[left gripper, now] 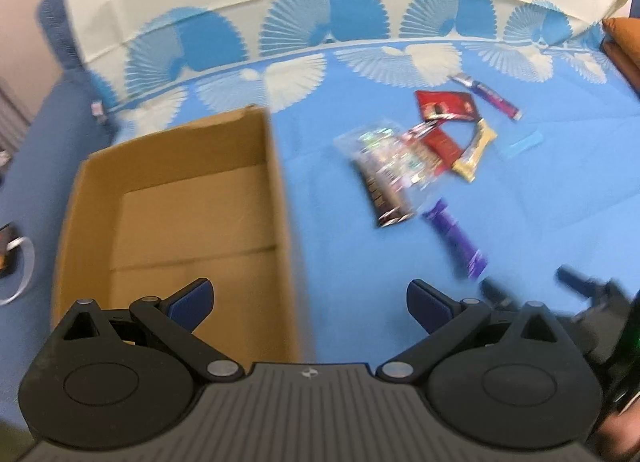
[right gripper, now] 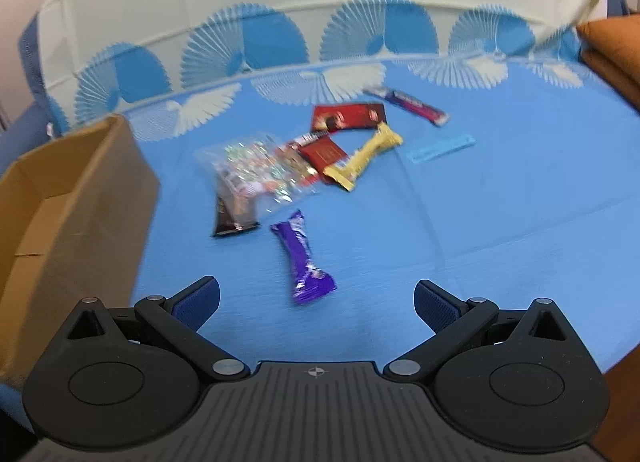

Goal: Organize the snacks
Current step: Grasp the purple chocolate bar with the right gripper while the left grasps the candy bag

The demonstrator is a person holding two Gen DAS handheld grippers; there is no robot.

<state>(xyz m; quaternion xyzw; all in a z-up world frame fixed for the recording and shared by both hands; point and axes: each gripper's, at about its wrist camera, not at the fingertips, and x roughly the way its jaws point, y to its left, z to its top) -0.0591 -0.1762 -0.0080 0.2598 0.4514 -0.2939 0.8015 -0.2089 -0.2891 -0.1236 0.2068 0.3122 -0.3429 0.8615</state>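
Both grippers, left point(left gripper: 310, 300) and right point(right gripper: 316, 300), hover with fingers spread wide, grasping nothing. Cardboard box point(left gripper: 180, 198) sits open on the blue counter point(right gripper: 500, 222), left of the snack pile point(right gripper: 280, 166). Purple bar point(right gripper: 302, 258) lies nearest the right gripper, apart from the pile.

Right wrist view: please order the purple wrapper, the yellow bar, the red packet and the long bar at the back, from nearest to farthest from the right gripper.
1. Purple wrapper, just ahead of the right gripper.
2. Yellow bar, mid-cloth, slightly right.
3. Red packet, behind it.
4. Long bar, at the back right.
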